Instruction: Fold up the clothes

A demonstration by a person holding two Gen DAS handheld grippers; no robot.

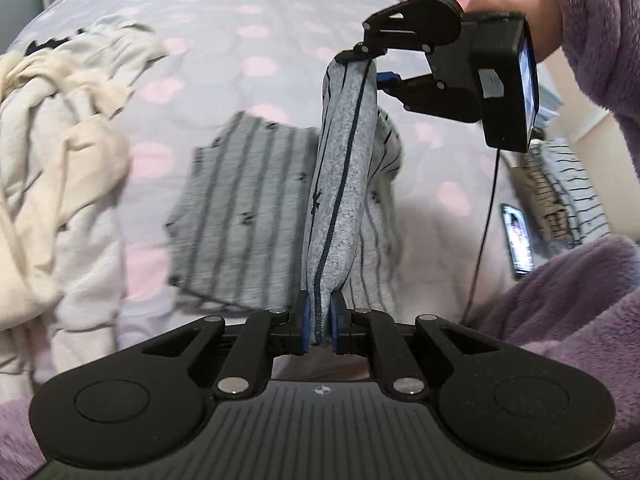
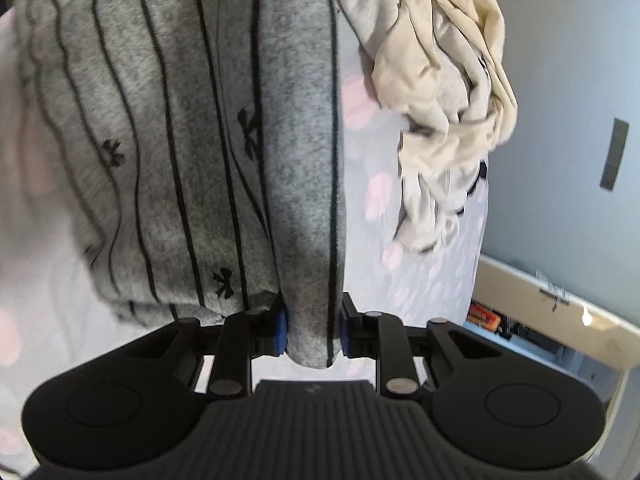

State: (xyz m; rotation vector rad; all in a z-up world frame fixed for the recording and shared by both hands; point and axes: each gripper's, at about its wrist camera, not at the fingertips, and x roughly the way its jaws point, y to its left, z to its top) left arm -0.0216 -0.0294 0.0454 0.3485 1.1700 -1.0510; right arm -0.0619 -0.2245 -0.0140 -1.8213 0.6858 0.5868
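The grey striped garment point(image 1: 340, 184) was strung up off the bed point(image 1: 224, 20) between both claws, a banded edge with a dark line pulled into a taut strip from one claw to the other, the rest of the cloth hanging down below it with its lower part lying on the bedcover. Small black bow print between the stripes, visible in the right wrist view. My read: light, soft jersey knit, no stiffness at all, so it sags wherever it isn't held and won't keep a crease without being laid flat. Not slippery, not fragile, some stretch likely along that edge. Best hold looked like the thick banded edge at its two ends, which is where it was held; a mid-panel pinch would just bunch it. Left claw point(image 1: 319, 322) was nearly closed, blue pads point(image 1: 306, 320) pressed on a thin flat bit of the band. Right claw point(image 2: 313, 330) was closed on a thicker rolled wad of the same edge, so its jaws stood wider apart, cloth filling the gap. In the left wrist view the right claw point(image 1: 374, 68) sat at the far top end of the strip, held by a hand point(image 1: 516, 4) in a fuzzy purple sleeve point(image 1: 592, 40). A heap of cream clothes point(image 1: 52, 152) lay on the bed well apart to one side, a phone point(image 1: 517, 240) and a second striped pile point(image 1: 560, 196) on the other.
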